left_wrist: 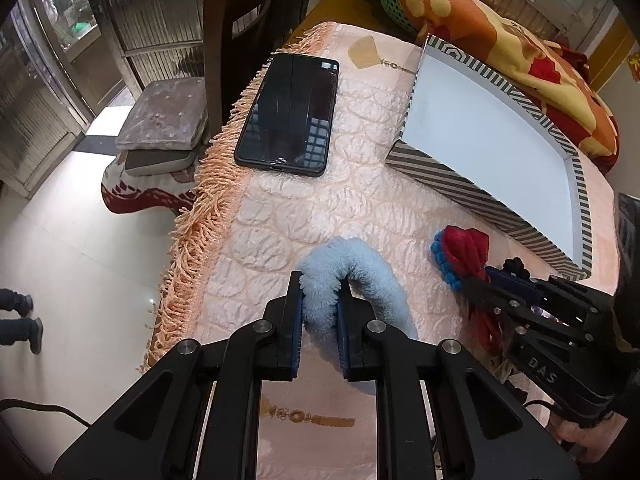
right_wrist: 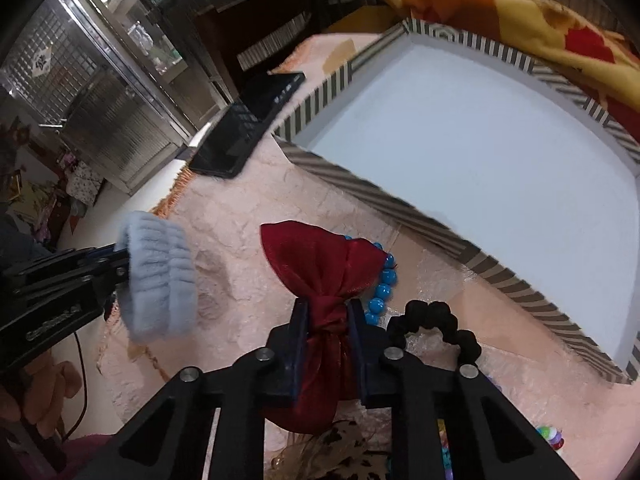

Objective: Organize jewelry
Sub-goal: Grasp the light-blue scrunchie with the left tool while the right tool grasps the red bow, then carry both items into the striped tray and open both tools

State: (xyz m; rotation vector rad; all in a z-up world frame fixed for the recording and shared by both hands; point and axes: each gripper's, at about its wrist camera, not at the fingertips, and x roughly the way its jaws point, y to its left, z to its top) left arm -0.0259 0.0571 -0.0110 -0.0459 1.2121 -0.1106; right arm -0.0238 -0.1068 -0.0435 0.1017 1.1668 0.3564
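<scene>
The left tongs (left_wrist: pixel 320 316) pinch a fluffy light-blue scrunchie (left_wrist: pixel 352 276), lifted off the pink quilted cloth (left_wrist: pixel 304 216) near its fringed left edge. The right tongs (right_wrist: pixel 328 336) are pressed onto the knot of a dark red satin bow (right_wrist: pixel 320 264); blue beads (right_wrist: pixel 382 284) and a black scrunchie (right_wrist: pixel 436 320) lie just beside it. Beyond, the striped-rimmed box (right_wrist: pixel 400 200) stands empty, its near wall close to the bow. A black phone (left_wrist: pixel 290 108) lies by the cloth's fringe, with open cloth between it and the tongs.
</scene>
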